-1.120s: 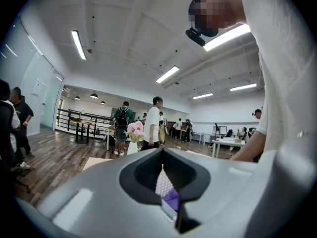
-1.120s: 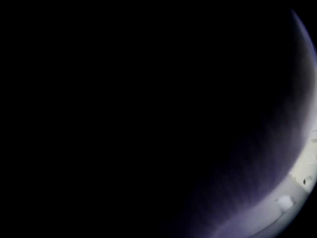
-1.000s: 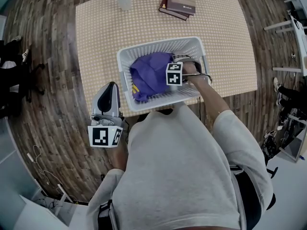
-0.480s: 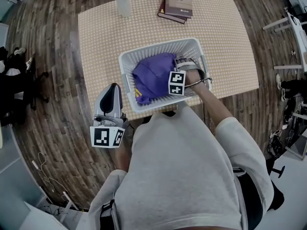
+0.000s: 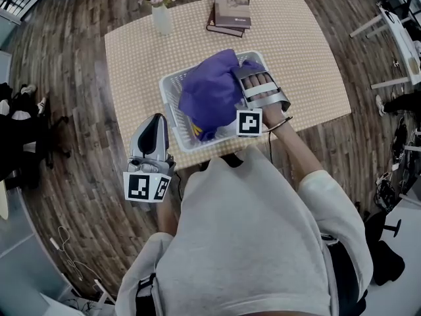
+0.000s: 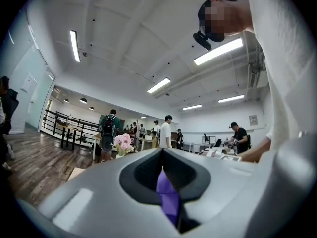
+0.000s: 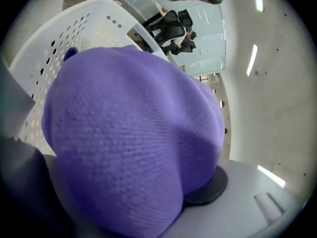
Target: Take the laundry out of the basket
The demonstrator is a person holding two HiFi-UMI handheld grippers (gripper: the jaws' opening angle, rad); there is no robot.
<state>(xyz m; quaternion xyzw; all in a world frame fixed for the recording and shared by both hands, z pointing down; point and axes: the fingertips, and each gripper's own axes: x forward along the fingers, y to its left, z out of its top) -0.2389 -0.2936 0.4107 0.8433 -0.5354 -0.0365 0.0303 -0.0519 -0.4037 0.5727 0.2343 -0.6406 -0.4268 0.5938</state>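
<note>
A purple garment [image 5: 210, 91] hangs bunched above the white laundry basket [image 5: 172, 120], its lower end with a yellow stripe still inside. My right gripper [image 5: 245, 73] is shut on it from the right; its jaws have just been closing with the cloth between them. In the right gripper view the purple garment [image 7: 129, 143] fills the frame over a dark pad [image 7: 210, 185], and the basket [image 7: 64, 33] lies behind. My left gripper [image 5: 152, 120] hovers left of the basket off the table's near edge, jaws together and holding nothing. The purple garment [image 6: 167, 195] shows through the slit of the left gripper [image 6: 166, 182].
The basket stands on a dotted tan table [image 5: 131, 51]. A vase of pink flowers [image 5: 158, 8] and stacked books [image 5: 229, 12] sit at its far edge. Wooden floor surrounds the table. Several people [image 6: 163, 130] stand far off in the room.
My right gripper has risen and tilted up, pulling the purple garment from inside the basket to above its rim. The left gripper has lifted slightly.
</note>
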